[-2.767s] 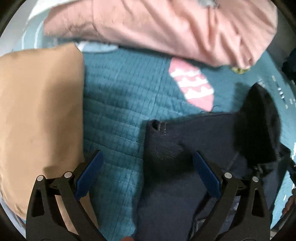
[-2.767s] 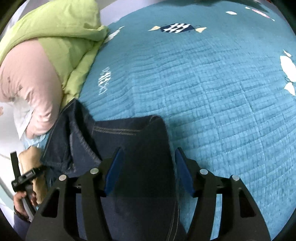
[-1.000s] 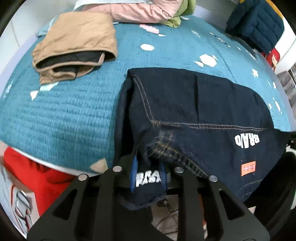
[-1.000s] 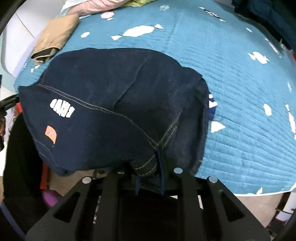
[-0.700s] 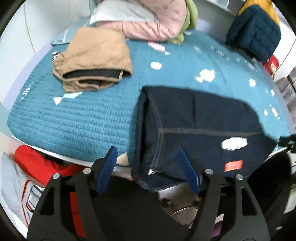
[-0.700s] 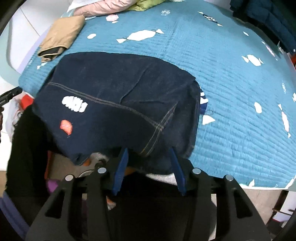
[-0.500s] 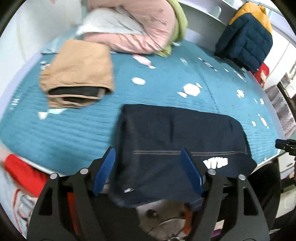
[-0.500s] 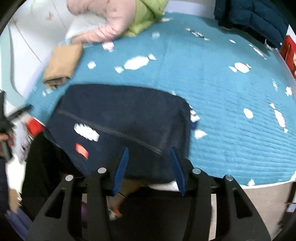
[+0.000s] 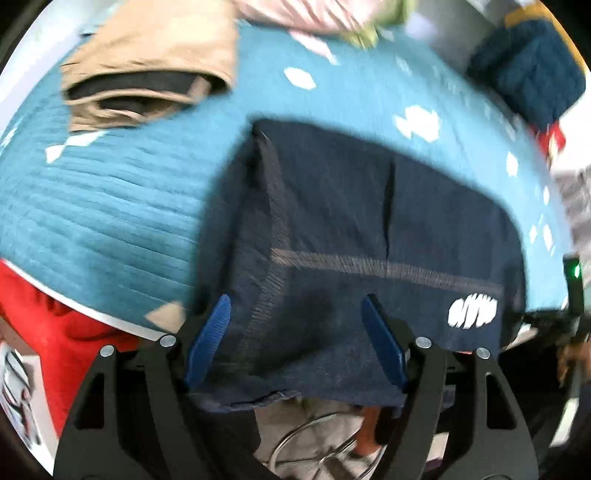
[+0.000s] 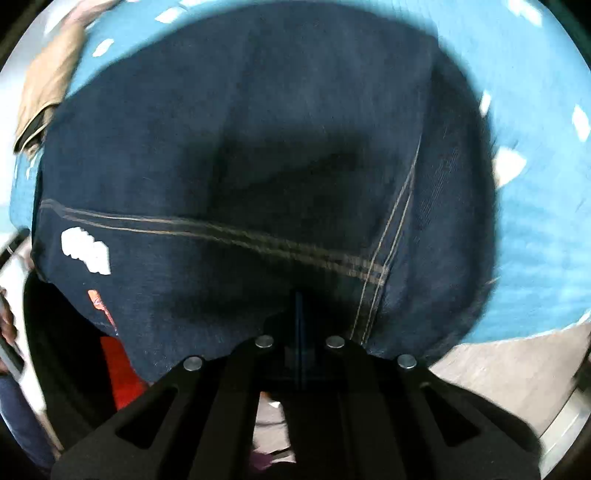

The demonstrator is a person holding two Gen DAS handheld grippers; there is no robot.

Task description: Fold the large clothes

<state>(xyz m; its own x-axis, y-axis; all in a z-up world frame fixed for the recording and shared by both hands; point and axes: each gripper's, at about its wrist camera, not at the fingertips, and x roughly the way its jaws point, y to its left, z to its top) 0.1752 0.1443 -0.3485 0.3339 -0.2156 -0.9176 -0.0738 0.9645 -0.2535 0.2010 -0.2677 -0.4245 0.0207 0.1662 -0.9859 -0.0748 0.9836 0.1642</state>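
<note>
A folded pair of dark navy jeans with tan stitching and a white logo lies on the teal quilt, its near end hanging over the bed's front edge. My left gripper is open, its blue fingers straddling the hanging near end of the jeans. In the right wrist view the jeans fill most of the frame. My right gripper is shut on the near right hem of the jeans.
A folded tan garment lies at the back left of the bed, also in the right wrist view. Pink and green bedding lies at the far edge. A navy jacket hangs at the back right. Red fabric sits below the bed edge.
Both grippers had let go of the jeans and pulled back; now both have moved in again. The right one has closed on the near hem, the left stays open around it.
</note>
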